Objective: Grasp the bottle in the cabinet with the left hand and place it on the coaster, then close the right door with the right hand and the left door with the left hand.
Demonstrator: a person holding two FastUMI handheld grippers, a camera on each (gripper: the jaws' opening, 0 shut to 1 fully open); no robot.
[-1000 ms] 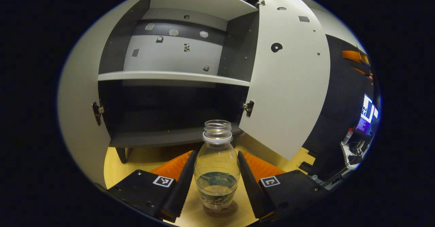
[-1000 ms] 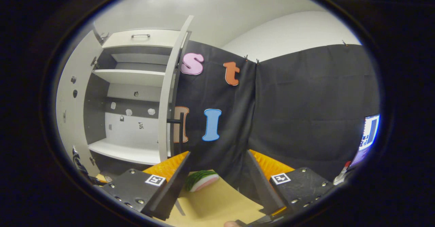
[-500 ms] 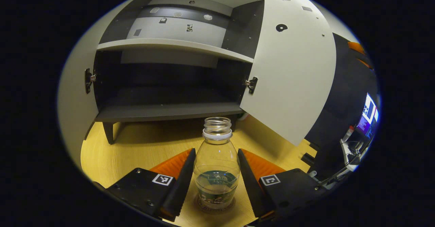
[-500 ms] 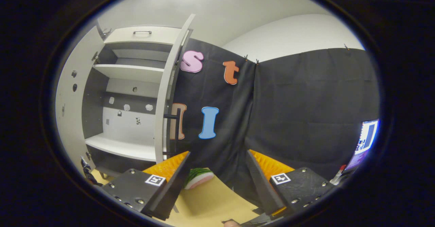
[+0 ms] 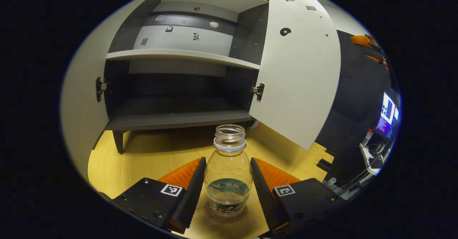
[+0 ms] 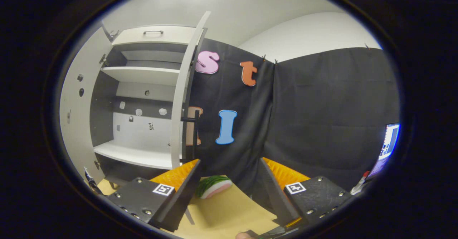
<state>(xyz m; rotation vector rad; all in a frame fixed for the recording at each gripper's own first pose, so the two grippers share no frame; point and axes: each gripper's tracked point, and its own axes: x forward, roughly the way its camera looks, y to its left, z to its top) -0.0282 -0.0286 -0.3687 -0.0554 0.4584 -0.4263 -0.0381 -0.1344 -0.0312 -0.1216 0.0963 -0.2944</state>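
A clear, capless bottle point(image 5: 228, 176) with a green label stands upright on a round coaster point(image 5: 225, 214) on the wooden table, in front of the cabinet. My left gripper point(image 5: 228, 159) is shut on the bottle, one finger against each side of its body. Behind it the cabinet stands with its dark lower shelf point(image 5: 171, 119) bare and both doors swung out: the right door point(image 5: 297, 67) and the left door point(image 5: 80, 103). My right gripper point(image 6: 229, 160) hangs open over the table to the right of the cabinet, nothing between its fingers; the right door point(image 6: 181, 99) appears edge-on to its left.
A toy watermelon slice point(image 6: 214, 186) lies on the table just beyond my right gripper. A lit monitor point(image 6: 388, 140) and cables sit at the far right. The cabinet's upper shelf point(image 5: 179, 54) is white, and its legs point(image 5: 118, 140) rest on the table.
The bottle has come down with my left gripper and now rests on the coaster. The right gripper has only drifted slightly.
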